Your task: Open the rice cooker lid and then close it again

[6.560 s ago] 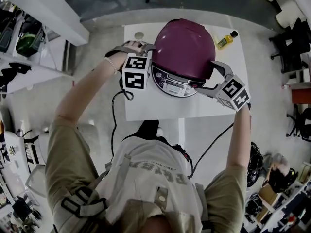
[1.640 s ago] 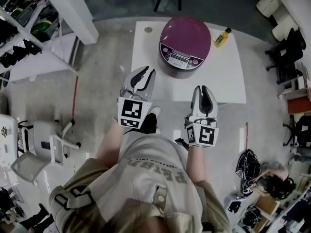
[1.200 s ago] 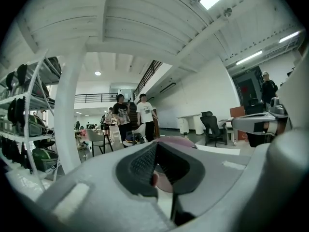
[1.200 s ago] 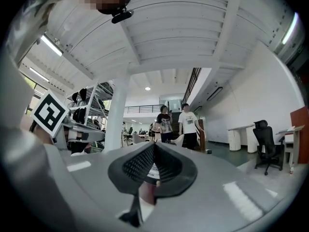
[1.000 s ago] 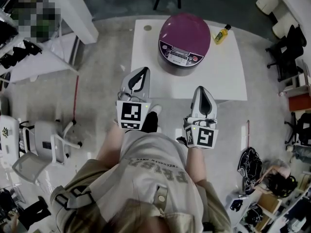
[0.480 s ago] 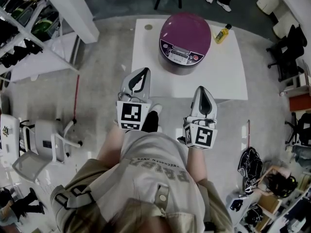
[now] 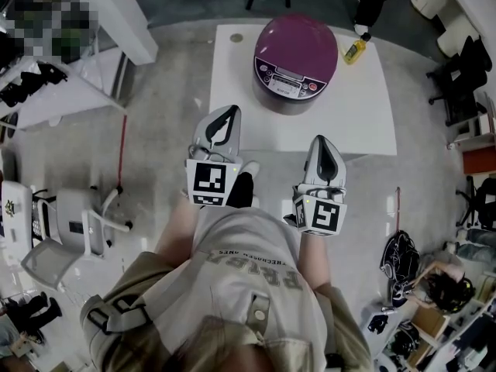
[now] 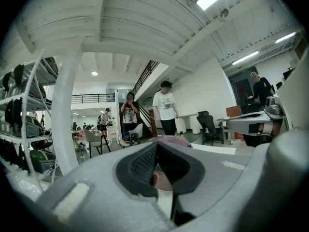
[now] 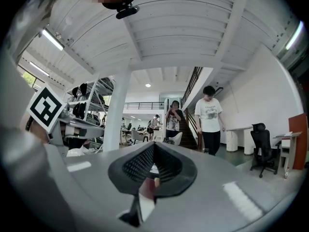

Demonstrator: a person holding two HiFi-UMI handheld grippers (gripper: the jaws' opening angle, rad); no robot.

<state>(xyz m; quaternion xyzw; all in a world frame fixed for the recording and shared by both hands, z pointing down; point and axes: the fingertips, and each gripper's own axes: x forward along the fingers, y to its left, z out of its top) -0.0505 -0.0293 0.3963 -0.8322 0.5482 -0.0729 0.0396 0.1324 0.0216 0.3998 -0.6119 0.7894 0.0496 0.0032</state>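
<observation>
- Purple rice cooker [image 7: 295, 60] stands with its lid down at the far side of the white worktop [image 7: 364, 122]; a small yellow bottle [image 7: 356, 50] lies just beside it, on the right
- Left claw [image 7: 232, 112] and right claw [image 7: 323, 141] are held side by side at the worktop's near edge, well apart from the cooker; jaws together on both

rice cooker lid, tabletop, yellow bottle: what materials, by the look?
Rice cooker lid: likely moulded plastic, semi-gloss magenta; smooth dome, soft sheen.
Tabletop: white, matte, perhaps laminate or painted board; flat, no grain.
Yellow bottle: probably plastic, dark cap; too small to be sure.
</observation>
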